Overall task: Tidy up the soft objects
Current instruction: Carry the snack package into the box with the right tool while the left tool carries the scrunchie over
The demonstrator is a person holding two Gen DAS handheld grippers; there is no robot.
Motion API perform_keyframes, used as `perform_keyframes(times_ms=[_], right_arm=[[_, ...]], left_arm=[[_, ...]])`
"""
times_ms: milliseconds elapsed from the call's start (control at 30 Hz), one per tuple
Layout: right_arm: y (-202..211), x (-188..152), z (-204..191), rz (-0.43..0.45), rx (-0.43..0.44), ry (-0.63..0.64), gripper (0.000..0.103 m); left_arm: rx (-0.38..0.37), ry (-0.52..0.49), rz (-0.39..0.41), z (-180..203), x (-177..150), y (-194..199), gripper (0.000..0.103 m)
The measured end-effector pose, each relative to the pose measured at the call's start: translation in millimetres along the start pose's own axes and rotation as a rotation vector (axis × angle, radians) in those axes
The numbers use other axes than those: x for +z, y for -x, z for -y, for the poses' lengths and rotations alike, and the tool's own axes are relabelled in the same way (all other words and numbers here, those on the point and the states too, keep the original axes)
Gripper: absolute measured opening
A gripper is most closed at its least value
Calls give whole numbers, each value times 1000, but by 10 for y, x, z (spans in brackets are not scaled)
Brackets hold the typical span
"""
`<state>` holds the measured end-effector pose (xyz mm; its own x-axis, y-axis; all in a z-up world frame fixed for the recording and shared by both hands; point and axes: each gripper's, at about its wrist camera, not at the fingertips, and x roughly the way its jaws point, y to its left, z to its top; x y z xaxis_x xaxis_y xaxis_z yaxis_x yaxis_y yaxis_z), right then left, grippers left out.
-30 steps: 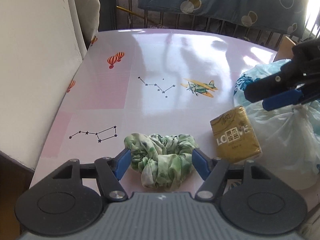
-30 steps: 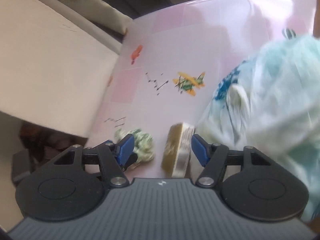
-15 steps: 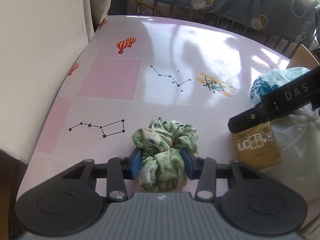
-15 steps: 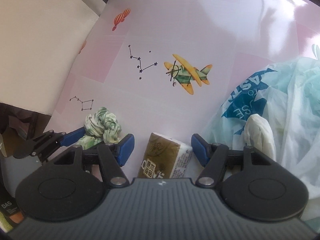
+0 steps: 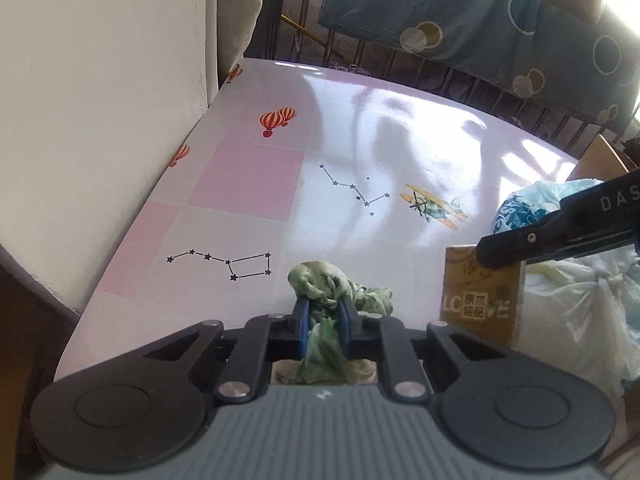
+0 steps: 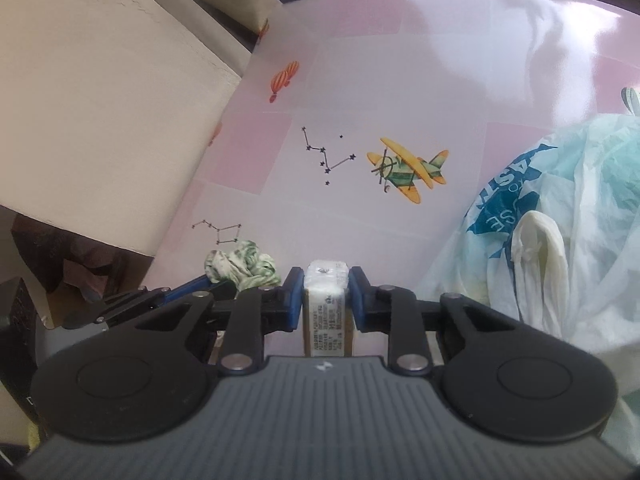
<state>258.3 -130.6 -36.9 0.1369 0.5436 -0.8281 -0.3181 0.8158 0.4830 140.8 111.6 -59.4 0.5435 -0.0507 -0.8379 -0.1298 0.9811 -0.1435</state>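
Note:
A green and white fabric scrunchie (image 5: 326, 286) is squeezed between the blue pads of my left gripper (image 5: 324, 314), at the near edge of the pink table (image 5: 256, 184). It also shows in the right wrist view (image 6: 240, 266), held by the left gripper's fingers (image 6: 188, 292). A brown tissue pack (image 5: 482, 308) stands on its side to the right. My right gripper (image 6: 326, 292) is shut on that tissue pack (image 6: 328, 304), pads against both faces.
A crumpled plastic bag (image 6: 560, 220) with blue print lies at the right, close to the tissue pack; it also shows in the left wrist view (image 5: 576, 304). A cream wall (image 5: 100, 120) borders the table's left. Railings and a hanging blue cloth (image 5: 480, 12) stand behind.
My left gripper has closed on the scrunchie, bunching it up. My right gripper has come down over the tissue pack and closed on it; the pack now stands on edge.

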Motion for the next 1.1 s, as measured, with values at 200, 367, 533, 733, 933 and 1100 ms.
perform_keyframes(times_ms=[200,367,533,733,933,1100], right_arm=[[395,-88,22,72,91,-57,22],[766,-220,69,135,149,-98,22],[1264,-426,205,218,192,-131,23],[2104,-830,582,364,170,-195,23],[3013,-1427,1191,531,89,-290,23],[3486,-1971,1728,603,-36,-373,23]], left_arm=[[-41,4,50,45,11,293,12],[-73,3,94,149,4,567,11],[-133,-20,144,347,-5,882,11],[-237,-68,197,695,-13,1172,11],[-329,-128,202,1108,-40,1271,11],[-375,-167,192,1417,-65,1260,11]])
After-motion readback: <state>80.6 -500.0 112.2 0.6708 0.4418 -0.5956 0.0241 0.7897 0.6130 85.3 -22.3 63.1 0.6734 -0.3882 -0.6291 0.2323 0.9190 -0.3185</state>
